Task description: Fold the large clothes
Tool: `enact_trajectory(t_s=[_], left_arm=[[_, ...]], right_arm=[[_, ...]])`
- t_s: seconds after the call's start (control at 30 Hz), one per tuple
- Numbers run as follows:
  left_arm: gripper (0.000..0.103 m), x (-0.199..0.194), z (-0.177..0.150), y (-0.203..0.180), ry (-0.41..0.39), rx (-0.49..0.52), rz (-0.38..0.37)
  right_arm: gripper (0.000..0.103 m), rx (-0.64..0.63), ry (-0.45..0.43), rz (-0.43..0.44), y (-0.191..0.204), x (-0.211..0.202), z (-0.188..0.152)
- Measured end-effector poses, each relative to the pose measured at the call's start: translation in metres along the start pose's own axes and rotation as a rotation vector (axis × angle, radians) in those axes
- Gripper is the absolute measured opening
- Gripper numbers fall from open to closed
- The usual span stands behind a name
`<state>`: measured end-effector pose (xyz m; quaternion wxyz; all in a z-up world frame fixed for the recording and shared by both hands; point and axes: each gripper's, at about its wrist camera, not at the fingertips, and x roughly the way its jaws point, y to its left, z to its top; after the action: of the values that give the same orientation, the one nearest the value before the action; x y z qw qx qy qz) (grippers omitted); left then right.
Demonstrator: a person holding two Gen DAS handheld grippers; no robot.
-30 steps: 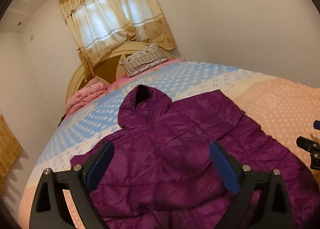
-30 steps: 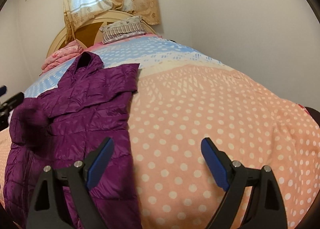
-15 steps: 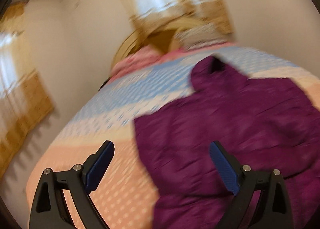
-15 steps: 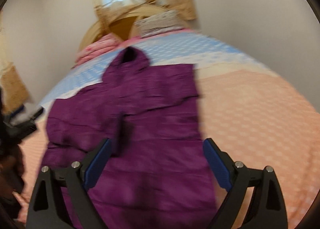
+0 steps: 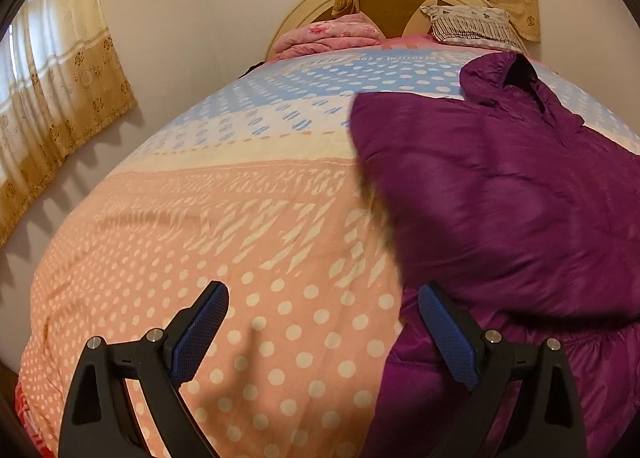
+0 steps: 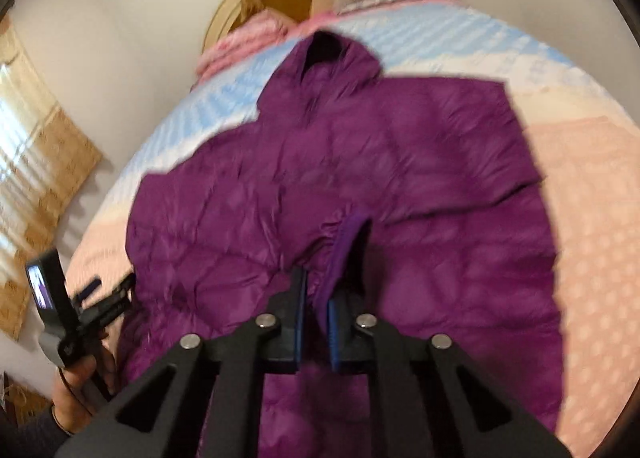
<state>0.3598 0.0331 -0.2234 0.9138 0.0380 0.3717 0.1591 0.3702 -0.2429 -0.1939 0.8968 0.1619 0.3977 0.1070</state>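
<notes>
A purple hooded puffer jacket lies spread on the bed, hood toward the headboard. My right gripper is shut on a sleeve cuff of the jacket that lies folded over the body. In the left wrist view the jacket fills the right side, its folded sleeve lying across the body. My left gripper is open and empty, low over the bedspread at the jacket's left edge. It also shows at the left in the right wrist view, held in a hand.
The bed has a peach and blue dotted bedspread. A pink folded quilt and a striped pillow lie by the rounded headboard. Curtains hang on the left wall, close to the bed's side.
My right gripper has swung left over the jacket and shut on the sleeve cuff. My left gripper has moved left, off the jacket to its left edge, and stays open.
</notes>
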Motion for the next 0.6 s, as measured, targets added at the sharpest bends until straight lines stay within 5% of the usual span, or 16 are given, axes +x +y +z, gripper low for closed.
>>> enact_trajectory(t_s=[0.27, 0.6], left_arm=[[0.096, 0.003, 0.0, -0.004, 0.022, 0.017, -0.011], [0.096, 0.004, -0.002, -0.005, 0.038, 0.047, -0.02]], right_arm=[[0.01, 0.079, -0.109, -0.18, -0.051, -0.032, 0.014], [0.017, 0.135, -0.078, -0.297, -0.087, -0.017, 0.003]])
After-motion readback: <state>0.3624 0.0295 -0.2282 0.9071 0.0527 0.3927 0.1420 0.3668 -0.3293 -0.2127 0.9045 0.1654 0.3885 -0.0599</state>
